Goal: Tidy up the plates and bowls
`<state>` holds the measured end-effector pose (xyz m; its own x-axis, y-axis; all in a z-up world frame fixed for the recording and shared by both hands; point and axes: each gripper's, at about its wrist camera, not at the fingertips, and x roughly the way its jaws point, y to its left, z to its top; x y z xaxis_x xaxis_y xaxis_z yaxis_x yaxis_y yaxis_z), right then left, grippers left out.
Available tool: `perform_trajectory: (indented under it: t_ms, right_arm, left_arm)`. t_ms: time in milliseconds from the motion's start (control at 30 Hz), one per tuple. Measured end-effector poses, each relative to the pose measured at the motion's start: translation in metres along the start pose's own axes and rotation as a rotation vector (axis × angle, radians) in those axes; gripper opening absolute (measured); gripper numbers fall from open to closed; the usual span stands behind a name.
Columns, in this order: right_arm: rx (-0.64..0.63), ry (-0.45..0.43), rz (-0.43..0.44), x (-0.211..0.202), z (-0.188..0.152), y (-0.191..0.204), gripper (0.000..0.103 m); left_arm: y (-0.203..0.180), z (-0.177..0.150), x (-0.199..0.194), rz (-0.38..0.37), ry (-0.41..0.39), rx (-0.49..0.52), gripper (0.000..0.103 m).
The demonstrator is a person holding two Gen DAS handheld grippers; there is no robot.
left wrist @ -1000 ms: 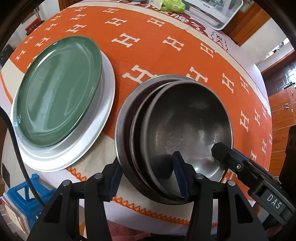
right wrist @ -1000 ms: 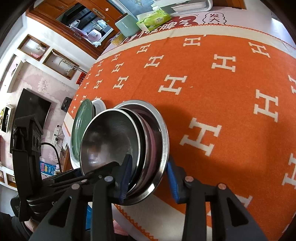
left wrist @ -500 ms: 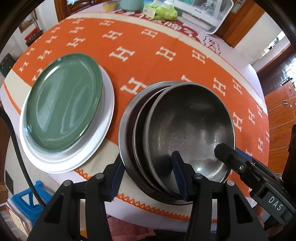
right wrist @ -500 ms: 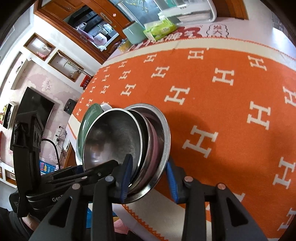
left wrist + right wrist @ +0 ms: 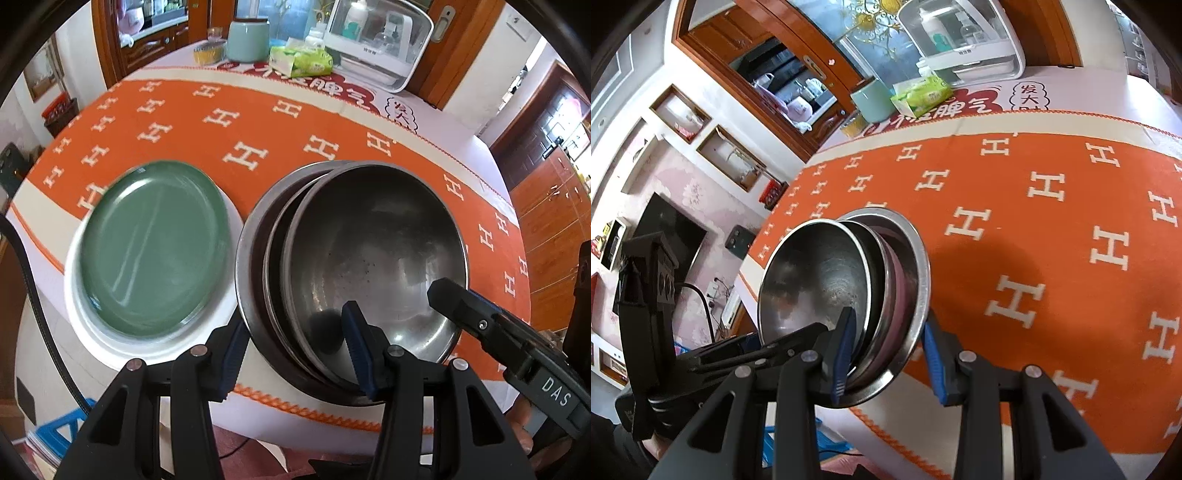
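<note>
green plate (image 5: 153, 247) blurred | white plate (image 5: 110, 343) mostly hidden under it

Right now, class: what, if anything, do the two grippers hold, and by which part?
Both hold the nested steel bowls by the near rim: left gripper and right gripper each clamp it between their fingers.
</note>
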<state>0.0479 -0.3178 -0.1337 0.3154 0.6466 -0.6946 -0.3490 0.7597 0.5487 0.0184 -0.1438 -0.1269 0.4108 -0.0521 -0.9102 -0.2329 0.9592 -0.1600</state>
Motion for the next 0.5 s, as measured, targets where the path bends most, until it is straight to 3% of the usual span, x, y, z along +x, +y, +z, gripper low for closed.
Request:
perform_trajectory:
  t_ms: [500]
  right_arm:
    - [0.041,-0.075,-0.015,0.023,-0.006,0.073,0.036]
  left_arm:
    - [0.075,0.019,-0.035,-0.044,-0.052,0.066,0.049]
